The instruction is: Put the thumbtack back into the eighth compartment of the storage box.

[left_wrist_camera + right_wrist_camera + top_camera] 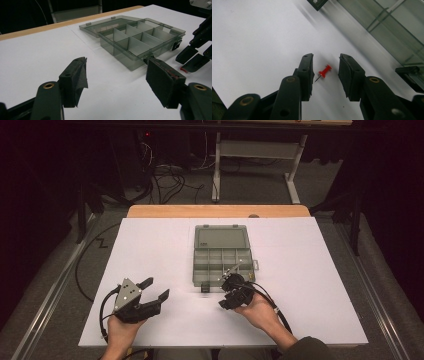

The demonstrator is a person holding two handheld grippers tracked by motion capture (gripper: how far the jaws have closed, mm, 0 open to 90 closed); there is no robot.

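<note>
A person sits at a counter (150, 250) covered with a smooth white sheet, a two-fingered black gripper in each hand.

The right gripper (325, 72) hangs low over a small red push pin (324, 71) that lies on its side on the white surface, just in front of the organizer box. The plastic head points toward the box and the thin metal point toward the person. The flat, rubbery pads of the fingers (305, 75) stand on either side of the pin, partly open and not touching it, likely lined up to pinch the head for a pickup.

The organizer box (222, 257) is translucent grey-green plastic, rectangular, with thin dividers forming empty compartments. Its hinged lid (221, 238) lies folded back flat on the far side, which leaves every compartment reachable from above, apparently ready to receive the pin. A small black latch (176, 45) sits on the near edge.

The left gripper (116, 82) rests well to the left of the box, away from the pin. Its fingers are wide open with nothing between them, and worn pads show frayed edges, seemingly waiting out of the way.
</note>
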